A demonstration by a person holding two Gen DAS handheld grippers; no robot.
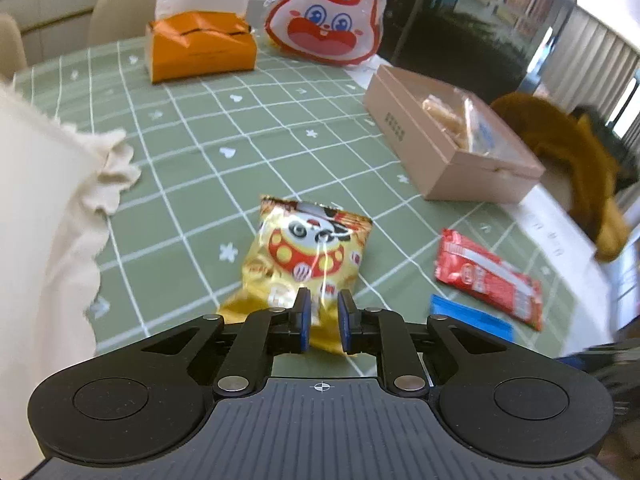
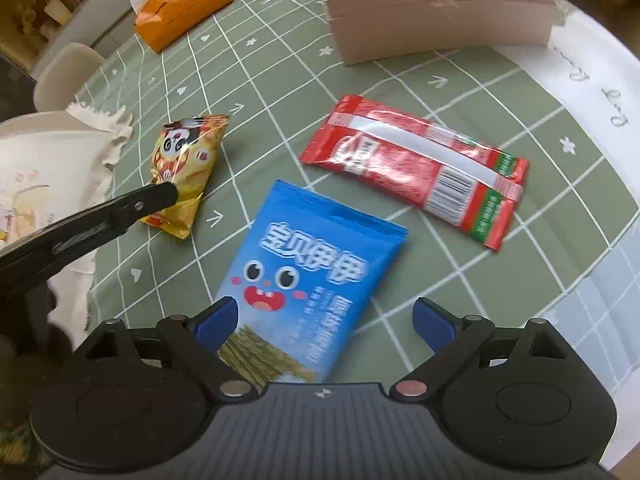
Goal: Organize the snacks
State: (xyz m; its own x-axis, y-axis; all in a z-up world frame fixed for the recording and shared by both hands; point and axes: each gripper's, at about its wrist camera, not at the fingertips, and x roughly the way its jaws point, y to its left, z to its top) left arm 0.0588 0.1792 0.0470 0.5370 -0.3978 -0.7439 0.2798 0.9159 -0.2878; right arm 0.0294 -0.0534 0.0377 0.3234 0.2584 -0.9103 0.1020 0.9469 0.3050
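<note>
My left gripper has its fingers pinched on the near edge of the gold panda snack bag; the bag lies on the desk, a green cloth with a white grid, and runs from the fingertips toward 12 o'clock. From my right wrist view the same bag sits at 10 o'clock with the left gripper's black arm reaching in from 9 o'clock onto its near end. My right gripper hangs over the blue snack pack with fingers spread wide, one on each side of the pack's near end; can't tell whether the left pad touches it, the right one is clear of it. Red snack pack lies flat at 1 o'clock from the blue one, near but apart; in the left view it is at 3 o'clock of the gold bag, with a sliver of the blue pack just below it. Pink open box at 2 o'clock in the left view, holding clear-wrapped biscuits; in the right view it is at 12 to 1 o'clock. Farther back: orange tissue pack at 11 o'clock, rabbit-face bag at 12. Cream ruffled cloth along the 9 o'clock edge. Brown plush beyond the box at 3 o'clock.
</note>
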